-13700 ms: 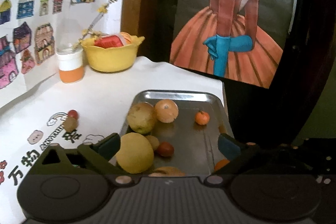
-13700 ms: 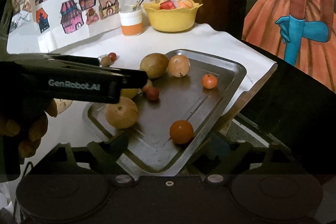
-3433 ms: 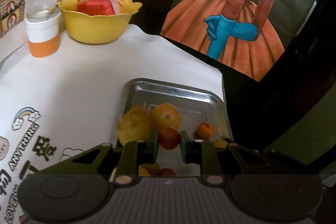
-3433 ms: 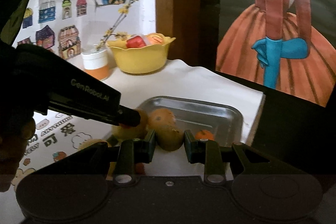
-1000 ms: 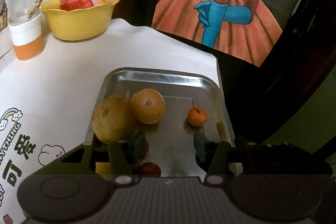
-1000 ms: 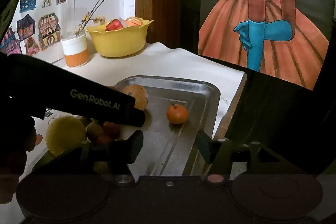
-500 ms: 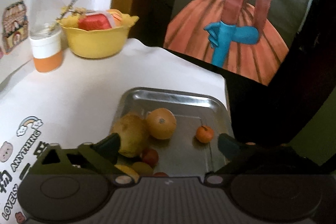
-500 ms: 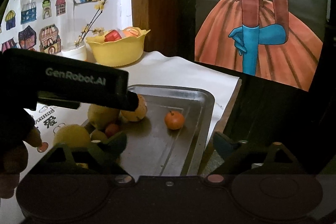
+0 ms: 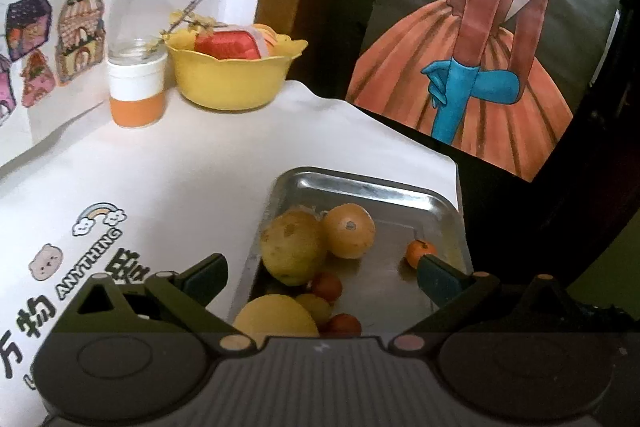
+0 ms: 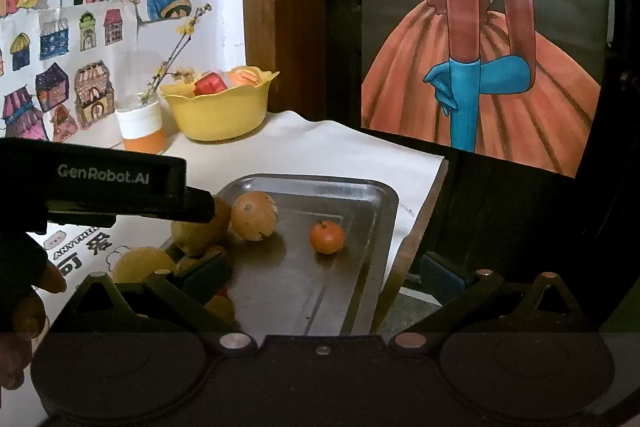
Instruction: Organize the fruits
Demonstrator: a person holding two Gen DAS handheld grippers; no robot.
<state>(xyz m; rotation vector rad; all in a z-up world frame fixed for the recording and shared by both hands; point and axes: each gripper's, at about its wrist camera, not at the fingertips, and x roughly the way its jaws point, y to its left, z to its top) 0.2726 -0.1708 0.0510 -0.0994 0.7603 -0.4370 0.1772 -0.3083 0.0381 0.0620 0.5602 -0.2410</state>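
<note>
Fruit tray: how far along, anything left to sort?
Done: the fruit sits in the metal tray, mostly bunched at its left side beside the yellow-green pear. In hand: nothing; left claw and right claw have just opened, empty. Left: one small tangerine lies apart, if it should join the bunch.

The big yellow fruit (image 9: 276, 315) at the near end of the metal tray (image 9: 360, 183) is cut off below by the gripper body, and in the right wrist view the left gripper (image 10: 120, 187) crosses in front of the greenish fruit (image 10: 200, 227), covering its top. The tray's near rim is lost behind both devices. What fills the yellow bowl (image 10: 218, 111) is too small to name.
</note>
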